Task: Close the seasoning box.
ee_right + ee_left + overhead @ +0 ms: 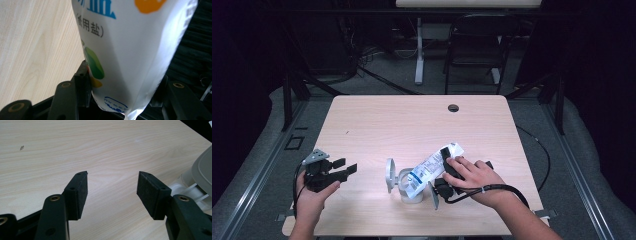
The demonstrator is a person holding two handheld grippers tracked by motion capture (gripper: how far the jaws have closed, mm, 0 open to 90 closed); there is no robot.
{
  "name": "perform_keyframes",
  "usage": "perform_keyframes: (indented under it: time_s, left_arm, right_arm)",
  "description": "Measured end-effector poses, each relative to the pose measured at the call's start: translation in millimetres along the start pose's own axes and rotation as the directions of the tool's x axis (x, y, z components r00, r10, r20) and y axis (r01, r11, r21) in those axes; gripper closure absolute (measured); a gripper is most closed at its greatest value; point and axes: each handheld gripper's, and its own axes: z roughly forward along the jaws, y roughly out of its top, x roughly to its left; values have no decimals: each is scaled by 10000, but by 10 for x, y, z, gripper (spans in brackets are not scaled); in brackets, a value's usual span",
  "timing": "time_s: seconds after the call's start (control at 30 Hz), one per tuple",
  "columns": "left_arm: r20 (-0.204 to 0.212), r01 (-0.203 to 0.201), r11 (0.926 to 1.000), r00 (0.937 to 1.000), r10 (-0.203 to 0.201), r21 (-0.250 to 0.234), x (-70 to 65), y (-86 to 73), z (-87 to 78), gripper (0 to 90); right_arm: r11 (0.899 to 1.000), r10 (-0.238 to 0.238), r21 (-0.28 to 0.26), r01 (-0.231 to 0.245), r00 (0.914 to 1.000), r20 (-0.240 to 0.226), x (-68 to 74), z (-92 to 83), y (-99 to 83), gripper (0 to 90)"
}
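Salt, in a white printed plastic pouch [432, 167], sits clamped between my right gripper's [447, 162] jaws, long axis running from 2 o'clock down to 8, low end over the white lidded container [404, 186]. My left gripper [343, 168] waits open at 9 o'clock, farther off.

1 salt bag [432, 166], 1 white container [404, 184], 2 tongs [346, 167]

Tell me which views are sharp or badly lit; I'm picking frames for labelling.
High view: table well lit, surroundings nearly black, mild blur. Left gripper view: the left tool is sharp, wood evenly lit. Right gripper view: the salt bag is very close, slightly soft, shaded at its lower right.
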Motion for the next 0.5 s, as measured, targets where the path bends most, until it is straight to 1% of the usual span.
perform_keyframes:
  time_s: [0.3,0.37,0.5]
  left_arm:
    - [1,-3,10000,10000,3,5,-3,-1,4,422]
    - [23,-23,10000,10000,23,85,-2,2,-1,423]
    - [14,10,10000,10000,-10,-24,2,0,0,423]
  right_arm:
    - [10000,-11,-2,11,10000,18,2,-2,2,492]
    - [10000,-14,-4,14,10000,25,4,-3,1,492]
    - [10000,6,-1,-6,10000,36,5,-3,2,494]
